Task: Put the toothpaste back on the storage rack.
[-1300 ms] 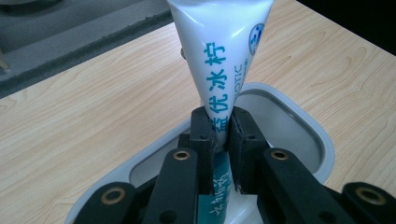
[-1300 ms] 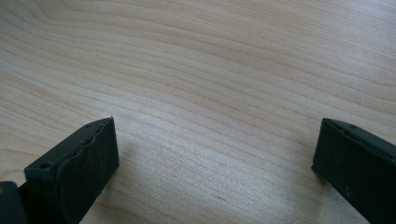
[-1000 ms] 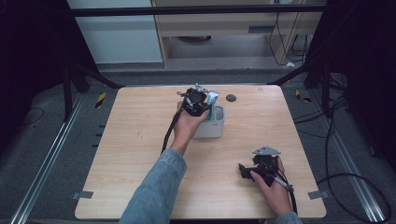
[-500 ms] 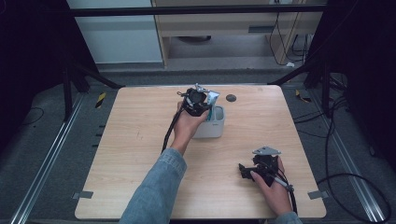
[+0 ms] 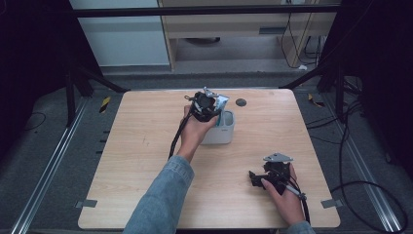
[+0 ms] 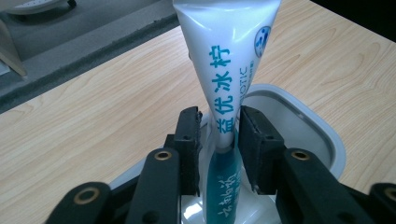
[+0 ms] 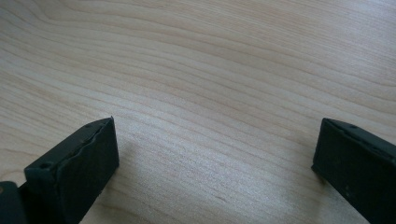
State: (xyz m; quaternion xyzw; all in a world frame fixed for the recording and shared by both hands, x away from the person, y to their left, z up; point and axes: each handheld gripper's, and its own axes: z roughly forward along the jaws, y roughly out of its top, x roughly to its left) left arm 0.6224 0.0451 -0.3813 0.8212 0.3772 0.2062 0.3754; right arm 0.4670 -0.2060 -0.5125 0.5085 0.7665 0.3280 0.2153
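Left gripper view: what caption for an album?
Hand-held gripper shut on a toothpaste tube above a white cup.

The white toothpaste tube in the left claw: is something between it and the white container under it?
Nothing visible blocks it. The left claw is shut on the white toothpaste tube with teal print, whose lower end already hangs inside the open mouth of the white rounded plastic container on the wooden table.

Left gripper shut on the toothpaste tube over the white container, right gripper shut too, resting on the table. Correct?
Not quite. The right gripper is open: the right gripper view shows its jaws wide apart over bare table. The rest holds: left gripper is shut on the toothpaste tube over the white container.
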